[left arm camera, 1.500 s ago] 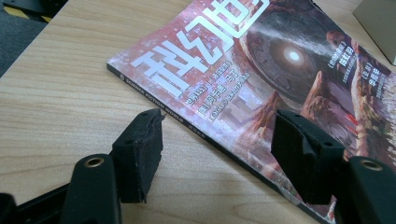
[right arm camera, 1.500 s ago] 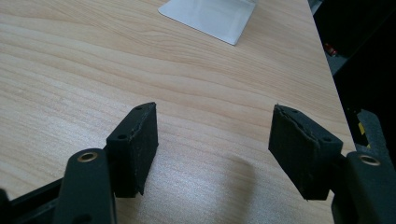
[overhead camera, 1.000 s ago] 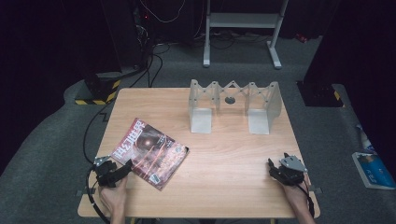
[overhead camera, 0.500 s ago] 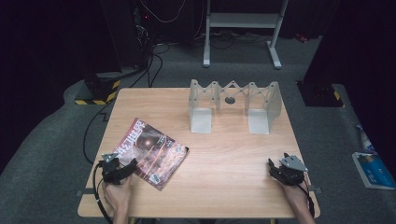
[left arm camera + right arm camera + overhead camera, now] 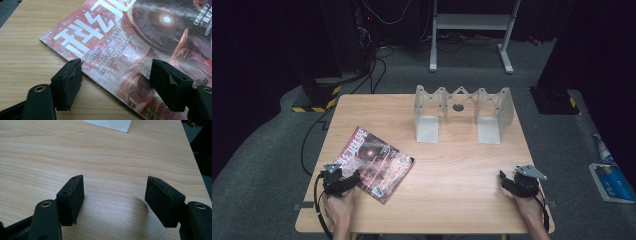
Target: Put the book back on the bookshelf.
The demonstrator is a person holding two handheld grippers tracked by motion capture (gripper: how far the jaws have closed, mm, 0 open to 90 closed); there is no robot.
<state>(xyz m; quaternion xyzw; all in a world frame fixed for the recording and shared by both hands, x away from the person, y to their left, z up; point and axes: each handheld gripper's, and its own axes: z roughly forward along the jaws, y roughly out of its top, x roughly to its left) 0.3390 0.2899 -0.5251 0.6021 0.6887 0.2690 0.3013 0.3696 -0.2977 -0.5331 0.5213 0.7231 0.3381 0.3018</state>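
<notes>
The left gripper [image 5: 353, 176] sits at the near-left of the counter [image 5: 462, 165], jaws spread wide and grasping nothing. In the left gripper view its jaws straddle the magazine's near edge: one pad [image 5: 68, 83] rests over bare wood just off the spine, the other [image 5: 168, 83] over the glossy cover. The right gripper [image 5: 503, 179] rests at the near-right corner, also released, with only wood grain between its jaws in the right gripper view.

The magazine [image 5: 374, 162] lies flat and closed on the left half of the counter, turned at an angle, its near corner just beside the left gripper. It looks thin, light and floppy, with a slick coated cover, so it would likely sag or slide if pinched at a loose corner. The bound spine [image 5: 75, 67] seems the stiffest place to take hold; a pad probably has to slip under that edge first, since the magazine lies flush on the wood.

Farther back, well apart from both grippers, a grey folding rack [image 5: 462, 112] stands on two feet near the far edge.
</notes>
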